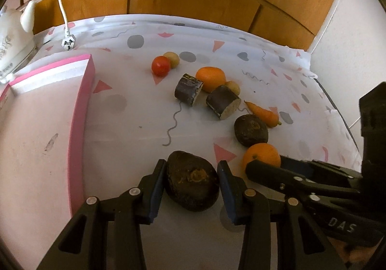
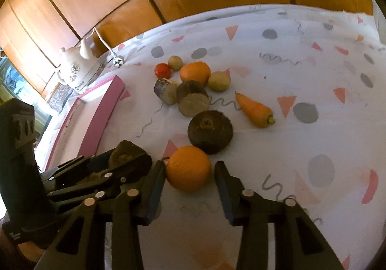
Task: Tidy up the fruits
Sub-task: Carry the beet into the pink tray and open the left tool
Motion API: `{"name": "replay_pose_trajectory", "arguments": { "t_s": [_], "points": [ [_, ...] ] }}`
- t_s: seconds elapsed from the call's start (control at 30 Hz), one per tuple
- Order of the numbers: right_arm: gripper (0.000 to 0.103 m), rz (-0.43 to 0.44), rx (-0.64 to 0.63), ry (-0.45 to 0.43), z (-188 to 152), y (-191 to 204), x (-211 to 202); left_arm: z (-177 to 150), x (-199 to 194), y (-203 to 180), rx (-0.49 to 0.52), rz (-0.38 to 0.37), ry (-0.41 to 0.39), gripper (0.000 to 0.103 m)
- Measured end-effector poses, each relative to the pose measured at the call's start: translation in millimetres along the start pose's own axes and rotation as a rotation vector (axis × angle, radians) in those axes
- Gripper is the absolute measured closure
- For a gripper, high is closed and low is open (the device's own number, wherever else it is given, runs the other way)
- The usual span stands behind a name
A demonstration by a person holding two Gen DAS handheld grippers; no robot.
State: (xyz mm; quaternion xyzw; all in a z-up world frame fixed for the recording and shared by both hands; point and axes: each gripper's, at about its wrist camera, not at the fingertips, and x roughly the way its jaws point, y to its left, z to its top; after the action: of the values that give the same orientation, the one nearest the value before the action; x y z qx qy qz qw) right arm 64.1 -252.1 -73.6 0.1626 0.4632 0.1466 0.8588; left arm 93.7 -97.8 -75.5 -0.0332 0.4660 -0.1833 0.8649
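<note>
The left gripper [image 1: 191, 173] has its jaws spread around a dark brown fruit [image 1: 193, 185] lying on the tablecloth [image 1: 135, 125]. Beside it, the right gripper [image 2: 190, 171] straddles an orange [image 2: 188, 168], jaws apart. Beyond lie another dark fruit [image 2: 210, 131] and a carrot [image 2: 255, 110].

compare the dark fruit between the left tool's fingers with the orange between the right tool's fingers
The dark brown wrinkled fruit is dull and rough-skinned; the round bright orange fruit is smooth and vivid. The dark one is lumpy and elongated; the orange is nearly spherical. The dark one fills the left tool from finger to finger, whereas the orange leaves a gap on one side of the right tool. Both rest on the patterned white tablecloth, framed by tool fingers.
</note>
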Motion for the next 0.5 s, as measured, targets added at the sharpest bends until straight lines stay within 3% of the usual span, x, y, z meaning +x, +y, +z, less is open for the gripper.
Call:
{"name": "replay_pose_trajectory", "arguments": {
  "t_s": [0.17, 0.33, 0.5],
  "points": [
    [0.065, -0.006, -0.005, -0.006, -2, 2, 2, -1, -11, 5, -0.022, -0.010, 0.000, 0.060],
    [0.065, -0.032, -0.034, -0.004, -3, 7, 3, 5, -48, 21, -0.055, -0.017, -0.082, 0.060],
    [0.065, -0.061, -0.056, -0.003, -3, 12, 4, 19, -68, 65, -0.128, 0.124, -0.144, 0.060]
  ]
}}
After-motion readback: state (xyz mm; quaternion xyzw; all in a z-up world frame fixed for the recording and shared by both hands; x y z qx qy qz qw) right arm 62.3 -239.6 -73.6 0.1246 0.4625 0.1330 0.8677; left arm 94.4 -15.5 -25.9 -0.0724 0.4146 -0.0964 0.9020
